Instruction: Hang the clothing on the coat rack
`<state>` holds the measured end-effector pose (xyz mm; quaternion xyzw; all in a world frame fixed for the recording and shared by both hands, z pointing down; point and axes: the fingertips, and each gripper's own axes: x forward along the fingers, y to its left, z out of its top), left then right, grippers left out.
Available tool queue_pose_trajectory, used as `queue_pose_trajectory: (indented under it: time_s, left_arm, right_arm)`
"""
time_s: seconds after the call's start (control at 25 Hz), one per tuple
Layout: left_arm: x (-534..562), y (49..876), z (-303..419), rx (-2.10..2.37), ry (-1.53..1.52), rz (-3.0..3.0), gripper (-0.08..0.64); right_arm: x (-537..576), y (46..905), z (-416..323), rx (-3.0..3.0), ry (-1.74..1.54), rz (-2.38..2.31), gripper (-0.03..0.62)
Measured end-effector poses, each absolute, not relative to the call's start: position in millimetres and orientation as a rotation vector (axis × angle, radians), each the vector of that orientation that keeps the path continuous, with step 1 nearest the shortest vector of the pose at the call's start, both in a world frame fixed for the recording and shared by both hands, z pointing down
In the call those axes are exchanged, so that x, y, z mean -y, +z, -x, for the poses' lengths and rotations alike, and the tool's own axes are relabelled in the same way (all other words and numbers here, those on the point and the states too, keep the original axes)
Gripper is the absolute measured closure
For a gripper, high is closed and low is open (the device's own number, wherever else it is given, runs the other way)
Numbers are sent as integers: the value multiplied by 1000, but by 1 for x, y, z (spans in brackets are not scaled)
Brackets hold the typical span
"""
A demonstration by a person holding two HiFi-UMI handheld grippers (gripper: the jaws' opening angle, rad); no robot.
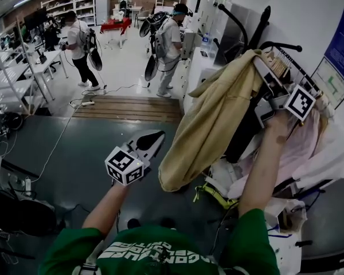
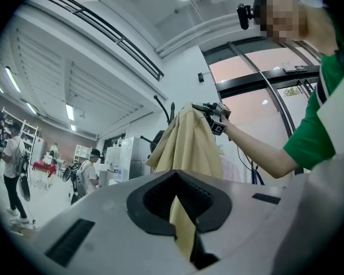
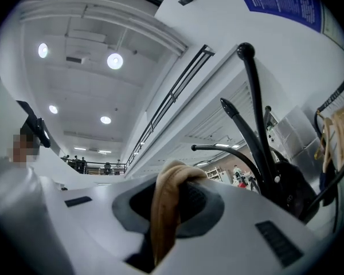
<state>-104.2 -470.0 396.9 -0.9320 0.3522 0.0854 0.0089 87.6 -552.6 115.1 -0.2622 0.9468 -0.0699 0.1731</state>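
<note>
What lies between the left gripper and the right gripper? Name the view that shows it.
The tan garment hangs between the left gripper and the right gripper, whose claw is shut on a fold of it. The head view shows this.

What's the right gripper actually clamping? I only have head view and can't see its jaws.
Observer: The right gripper is shut on a fold of the tan garment.
Operator: Hooked on the rack yet?
Observer: Not that fold. In the right gripper view the rack arms stand right of the jaws, clear of it.
Operator: Left one holding anything?
Observer: Tan shows in the slit between the jaws of the left gripper; garment gripped or just behind, can't tell.
</note>
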Motion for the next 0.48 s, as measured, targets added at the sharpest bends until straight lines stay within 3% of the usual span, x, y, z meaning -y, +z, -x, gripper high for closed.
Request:
queue_pose_trajectory:
  time_s: [0.48]
  left_arm:
    - [465, 405, 88, -1082, 240, 2940, 555]
  right_arm:
    - [575, 175, -106, -2676, -315, 775, 549]
